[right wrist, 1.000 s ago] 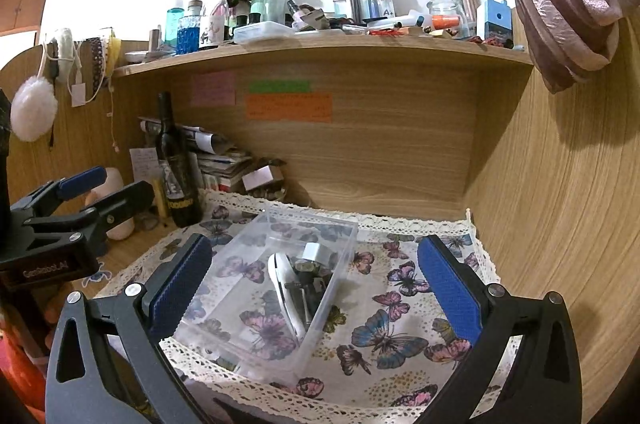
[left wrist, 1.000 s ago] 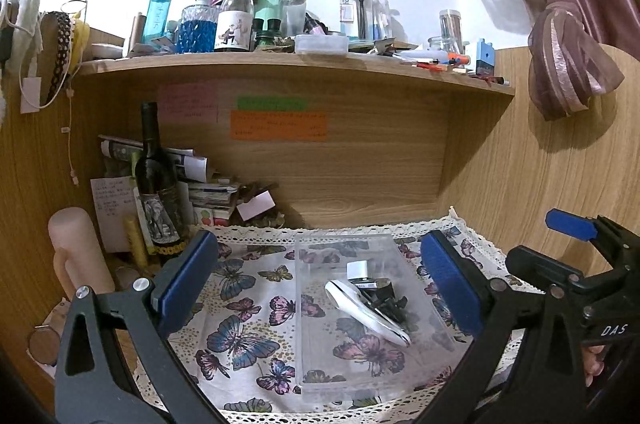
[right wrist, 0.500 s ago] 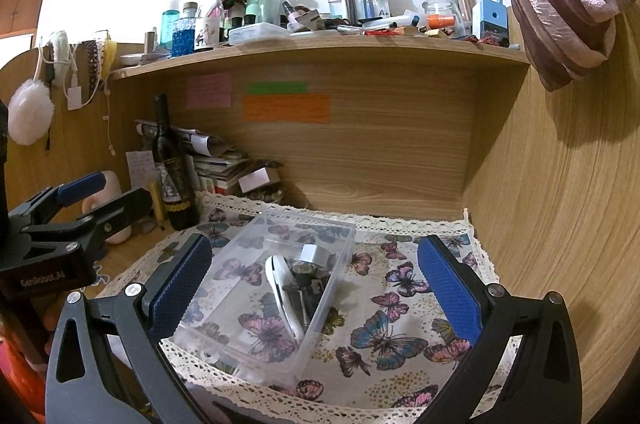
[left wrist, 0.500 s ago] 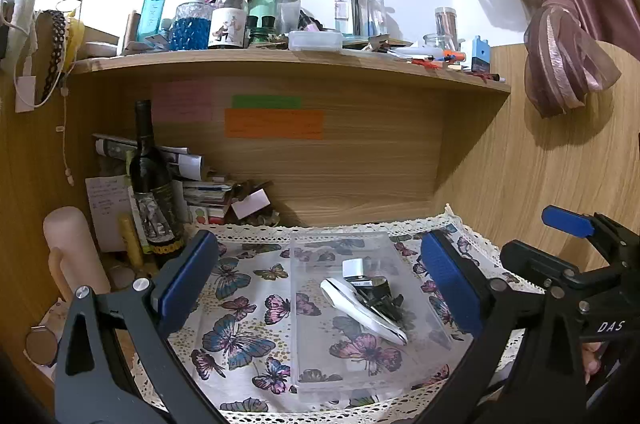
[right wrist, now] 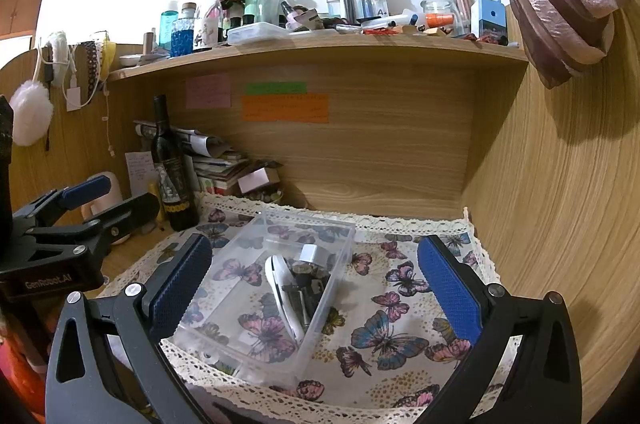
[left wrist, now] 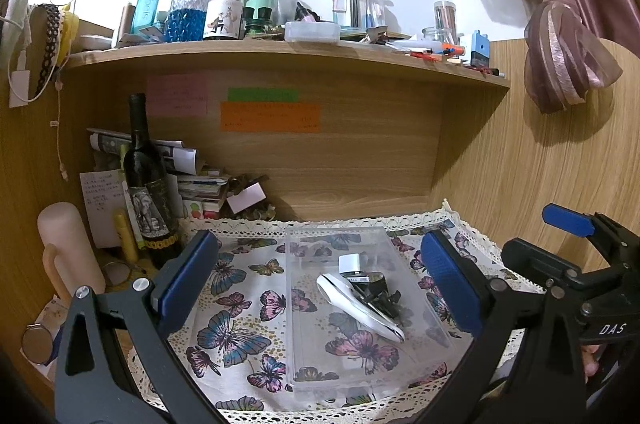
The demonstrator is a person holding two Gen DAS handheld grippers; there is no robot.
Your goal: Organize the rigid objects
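A clear plastic box [left wrist: 308,328] lies on the butterfly cloth [left wrist: 240,296]; it also shows in the right wrist view [right wrist: 240,312]. Inside lie a white curved tool [left wrist: 360,308], a small white block [left wrist: 350,262] and black small parts [left wrist: 380,296]. The same contents show in the right wrist view, with the white tool [right wrist: 280,288] and the white block [right wrist: 310,254]. My left gripper [left wrist: 320,280] is open and empty above the box. My right gripper [right wrist: 316,288] is open and empty, held above the box's right part.
A dark wine bottle [left wrist: 146,179] stands at the back left beside stacked papers [left wrist: 192,179] and a pink cylinder [left wrist: 68,248]. The shelf [left wrist: 280,51] above carries several bottles and jars. Wooden walls close the back and right [right wrist: 560,224]. A tied curtain [left wrist: 560,51] hangs at the right.
Both views have shifted slightly; the box and its contents sit a little lower and nearer in frame. Both grippers stay open and empty.
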